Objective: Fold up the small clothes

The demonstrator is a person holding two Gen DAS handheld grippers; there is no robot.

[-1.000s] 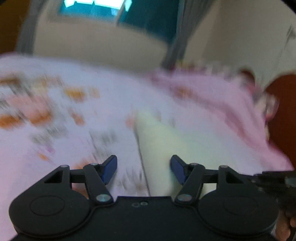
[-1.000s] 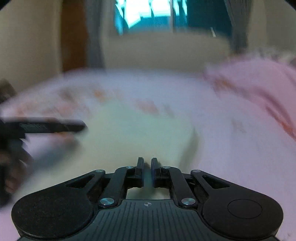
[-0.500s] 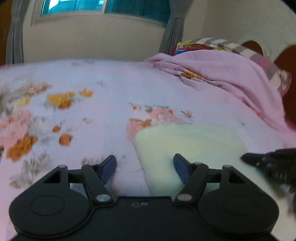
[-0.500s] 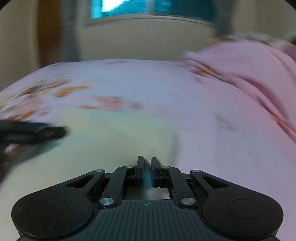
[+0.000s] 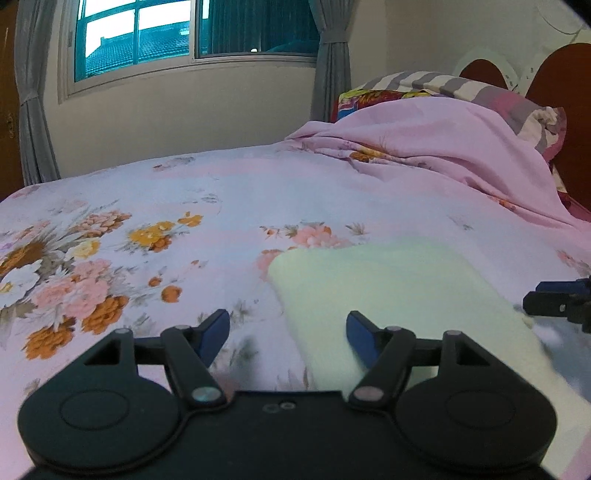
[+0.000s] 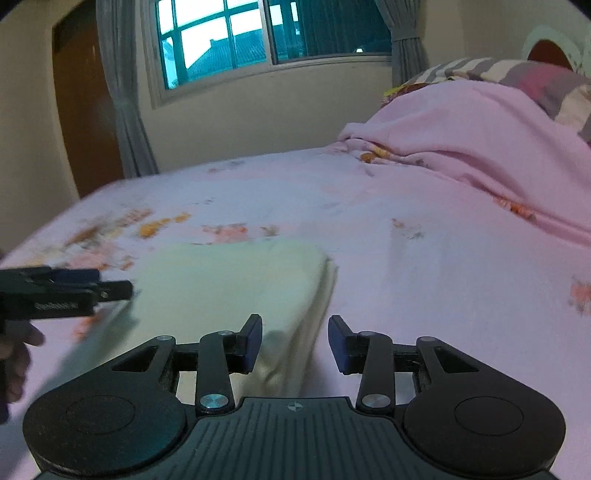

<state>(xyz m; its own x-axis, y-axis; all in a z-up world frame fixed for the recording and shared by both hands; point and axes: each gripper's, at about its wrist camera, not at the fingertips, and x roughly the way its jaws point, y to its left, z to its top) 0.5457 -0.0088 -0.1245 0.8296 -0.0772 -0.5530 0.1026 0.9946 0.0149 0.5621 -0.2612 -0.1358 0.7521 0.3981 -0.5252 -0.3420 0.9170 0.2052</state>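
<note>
Both grippers hover low over the near end of the cloth (image 5: 388,291), left gripper (image 5: 287,328) and right gripper (image 6: 294,341) each with jaws apart, holding nothing. The pale folded cloth lies flat on the floral bedsheet (image 5: 184,206); beyond it, a pink blanket (image 5: 443,147), then the window (image 5: 166,33).

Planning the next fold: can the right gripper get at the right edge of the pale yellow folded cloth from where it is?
Probably yes. The right gripper has its jaws open, and the layered edge of the pale yellow folded cloth lies between them on the floral bedsheet, with nothing in the way.
</note>
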